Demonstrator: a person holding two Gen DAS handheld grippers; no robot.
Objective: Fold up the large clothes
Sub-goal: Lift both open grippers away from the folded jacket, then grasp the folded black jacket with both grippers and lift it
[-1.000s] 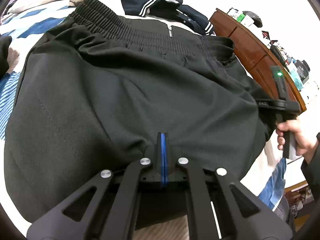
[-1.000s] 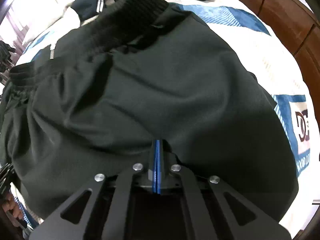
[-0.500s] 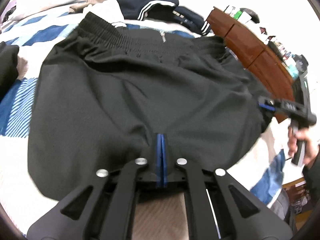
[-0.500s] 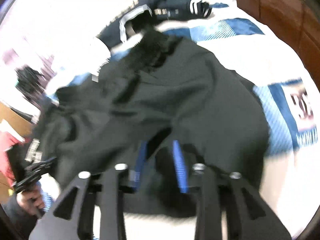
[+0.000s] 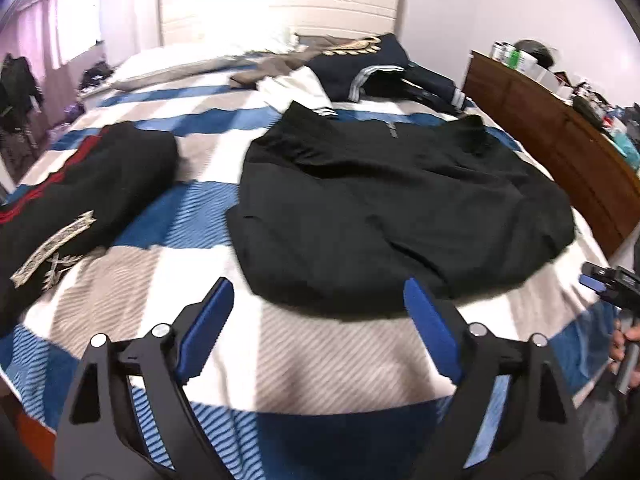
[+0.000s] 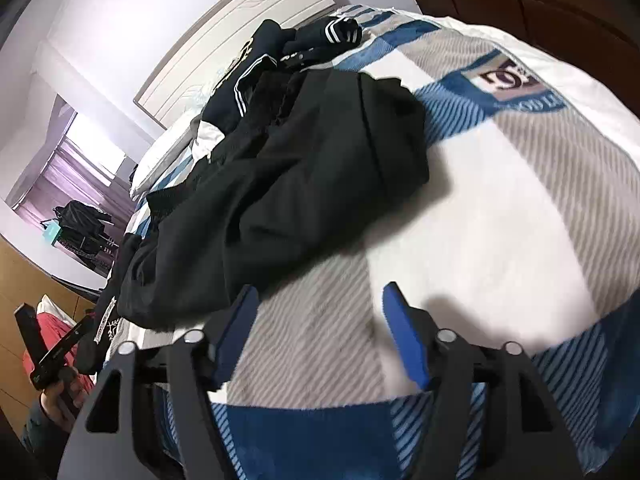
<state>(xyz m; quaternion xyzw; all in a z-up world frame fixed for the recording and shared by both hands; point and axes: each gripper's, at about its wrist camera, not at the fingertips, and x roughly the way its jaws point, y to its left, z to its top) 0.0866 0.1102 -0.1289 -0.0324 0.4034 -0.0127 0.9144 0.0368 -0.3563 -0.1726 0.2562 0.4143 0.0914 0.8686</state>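
Observation:
A folded black garment with an elastic waistband lies on the striped blue and white bedspread; the right wrist view shows the same black garment from its other side. My left gripper hangs just before its near edge, jaws opening wide, with nothing between them. Over bare bedspread to the right of the cloth, my right gripper is also opening and holds nothing. The right gripper shows at the far right of the left wrist view, a hand on it.
A folded black garment with red stripes lies at the left. A navy jacket and beige clothes lie near the headboard. A wooden dresser with clutter stands along the right side. The left gripper's handle shows low left.
Both grippers let go of the black garment and opened. Both pulled back and up from it, so it now lies folded and more of the bed shows.

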